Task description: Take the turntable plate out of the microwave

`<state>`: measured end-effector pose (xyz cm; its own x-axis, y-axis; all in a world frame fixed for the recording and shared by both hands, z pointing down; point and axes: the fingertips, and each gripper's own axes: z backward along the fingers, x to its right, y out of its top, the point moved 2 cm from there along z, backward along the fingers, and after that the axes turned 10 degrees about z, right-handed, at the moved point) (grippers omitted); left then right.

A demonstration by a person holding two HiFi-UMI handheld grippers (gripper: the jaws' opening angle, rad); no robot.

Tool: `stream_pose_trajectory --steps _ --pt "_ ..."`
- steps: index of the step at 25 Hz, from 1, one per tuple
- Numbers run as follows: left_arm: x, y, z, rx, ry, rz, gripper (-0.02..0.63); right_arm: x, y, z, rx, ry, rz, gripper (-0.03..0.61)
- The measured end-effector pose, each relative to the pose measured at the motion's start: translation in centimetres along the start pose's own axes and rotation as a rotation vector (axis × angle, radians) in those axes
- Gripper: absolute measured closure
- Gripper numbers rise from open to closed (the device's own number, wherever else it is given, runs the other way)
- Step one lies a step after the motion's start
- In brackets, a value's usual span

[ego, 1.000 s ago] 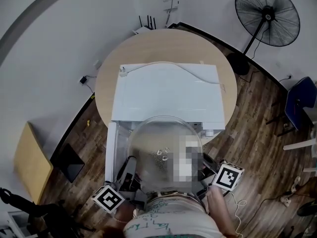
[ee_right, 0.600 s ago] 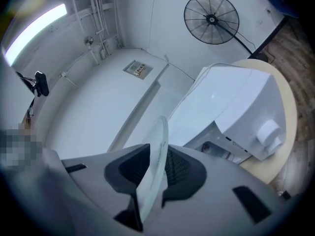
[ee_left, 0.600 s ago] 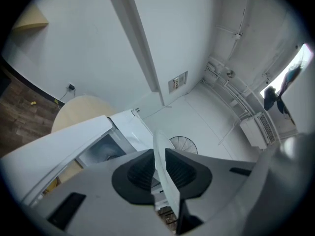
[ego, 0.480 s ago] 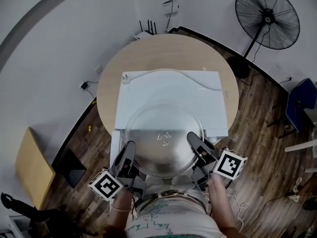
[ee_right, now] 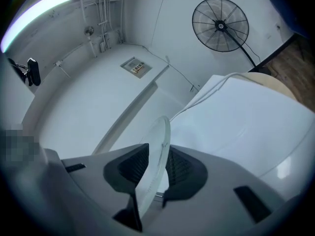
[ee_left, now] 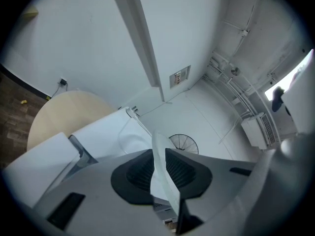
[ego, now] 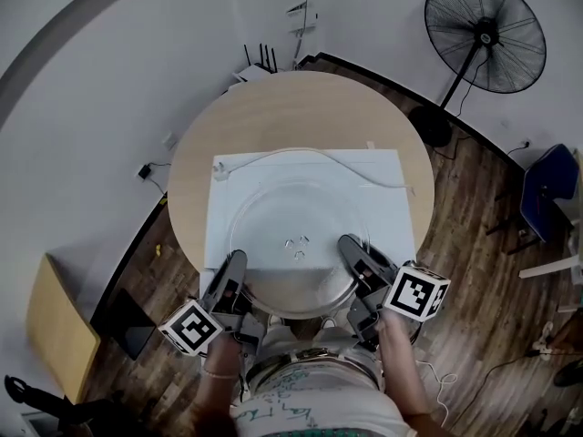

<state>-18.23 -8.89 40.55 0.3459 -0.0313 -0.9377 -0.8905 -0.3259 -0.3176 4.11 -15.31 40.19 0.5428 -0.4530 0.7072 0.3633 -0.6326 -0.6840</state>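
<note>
I hold the turntable plate (ego: 291, 248) with both tools, one at each side. The left gripper (ego: 233, 264) has its jaws narrow and closed on the rim of the plate. In the left gripper view the glass edge stands between the two dark pads (ee_left: 138, 173), and they press on it. The right gripper (ego: 352, 248) has the opposite rim. Its jaws have just been opening a little, but the rim is between them and they grip it (the glass sits a bit tilted in the gap).

The plate reaches from one pair of jaws to the other and lies nearly level. It is out of the microwave (ego: 228, 185), whose white top shows through the glass, below and ahead of both jaws. The microwave stands on the round wooden bench (ego: 301, 103). A white cable (ego: 364, 173) lies across the top of the microwave, just beyond the far edge of the plate. Far ahead of the right jaws, and off to their right, a standing fan (ego: 485, 33) is on the wooden floor (ego: 474, 244).
</note>
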Motion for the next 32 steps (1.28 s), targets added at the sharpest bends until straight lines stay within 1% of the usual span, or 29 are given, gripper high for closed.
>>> stream_pose_trajectory --steps 3,4,8,11,13,18,23,26,32 --pt "-0.3 0.5 -1.7 -0.02 0.016 0.014 0.545 0.9 0.7 -1.1 -0.023 -0.033 0.011 0.488" --pt "-0.4 0.7 -2.2 -0.03 0.029 0.007 0.545 1.1 1.0 -1.5 -0.03 -0.041 0.009 0.486" --pt "-0.2 2.1 -4.0 -0.085 0.073 -0.077 0.538 1.5 1.7 -2.9 -0.083 -0.082 0.002 0.485" --pt "0.1 2.5 -5.2 -0.131 0.089 -0.079 0.537 1.7 1.9 -3.8 -0.14 -0.114 0.006 0.478" --pt "0.1 2.8 -5.7 -0.166 0.119 -0.082 0.534 2.0 2.0 -4.2 -0.175 -0.131 0.004 0.472" --pt "-0.5 2.6 -6.8 -0.296 0.202 -0.103 0.519 3.0 1.9 -4.9 -0.248 -0.179 -0.031 0.462" --pt "-1.5 2.4 -7.4 -0.442 0.274 -0.098 0.509 3.6 1.2 -5.4 -0.335 -0.233 -0.056 0.451" --pt "-1.7 2.5 -7.7 -0.506 0.289 -0.128 0.5 3.7 1.1 -5.7 -0.364 -0.245 -0.07 0.446" --pt "-1.8 2.6 -8.5 -0.604 0.298 -0.216 0.477 4.0 1.7 -6.2 -0.422 -0.253 -0.039 0.434"
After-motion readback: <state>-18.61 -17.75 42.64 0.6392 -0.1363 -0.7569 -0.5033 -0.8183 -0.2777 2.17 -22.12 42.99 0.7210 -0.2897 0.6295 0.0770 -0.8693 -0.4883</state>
